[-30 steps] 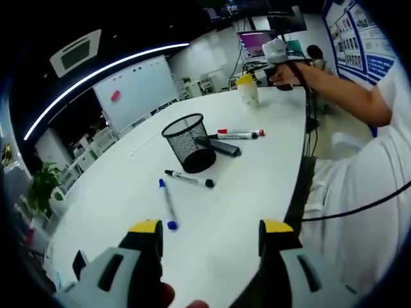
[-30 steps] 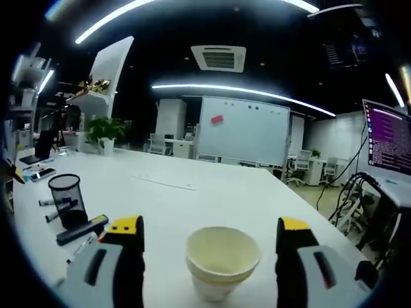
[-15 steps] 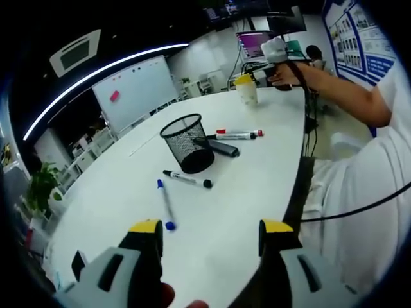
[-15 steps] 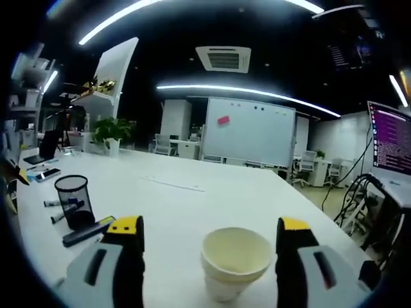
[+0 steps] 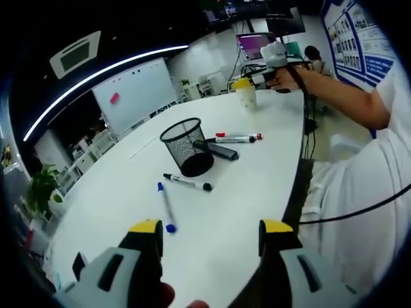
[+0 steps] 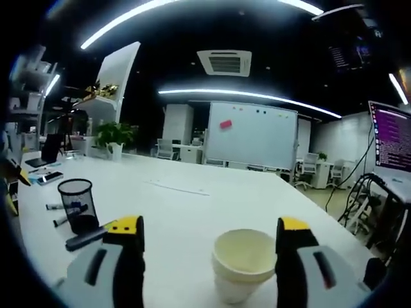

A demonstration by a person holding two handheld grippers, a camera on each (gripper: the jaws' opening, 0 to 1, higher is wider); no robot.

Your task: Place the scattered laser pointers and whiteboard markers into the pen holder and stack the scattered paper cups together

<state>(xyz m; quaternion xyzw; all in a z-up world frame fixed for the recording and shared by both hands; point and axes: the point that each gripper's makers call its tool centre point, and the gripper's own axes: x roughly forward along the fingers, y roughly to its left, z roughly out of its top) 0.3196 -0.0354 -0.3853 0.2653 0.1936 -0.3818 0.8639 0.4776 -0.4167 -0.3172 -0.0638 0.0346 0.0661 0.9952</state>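
A black mesh pen holder (image 5: pixel 186 146) (image 6: pixel 77 204) stands mid-table. Around it lie a black marker (image 5: pixel 187 182), a blue marker (image 5: pixel 166 205), a red-capped marker (image 5: pixel 236 137) and a dark laser pointer (image 5: pixel 221 151) (image 6: pixel 87 236). My left gripper (image 5: pixel 210 230) hovers open and empty over the near table edge, well short of the markers. A cream paper cup (image 6: pixel 246 263) (image 5: pixel 246 95) stands at the far end. My right gripper (image 6: pixel 210 231) (image 5: pixel 247 80) is open, its jaws on either side of the cup, which sits nearer the right jaw.
The white table (image 5: pixel 128 192) curves away, its edge by the person's white-clad body (image 5: pixel 359 192). A whiteboard (image 6: pixel 250 135), a laptop screen (image 6: pixel 392 138) and a potted plant (image 6: pixel 115 136) stand beyond it. A cable (image 5: pixel 359 208) hangs at the right.
In the right gripper view the cup has slid toward the right jaw as the camera moved. In the left gripper view the right gripper sits a little farther off; the markers lie as before.
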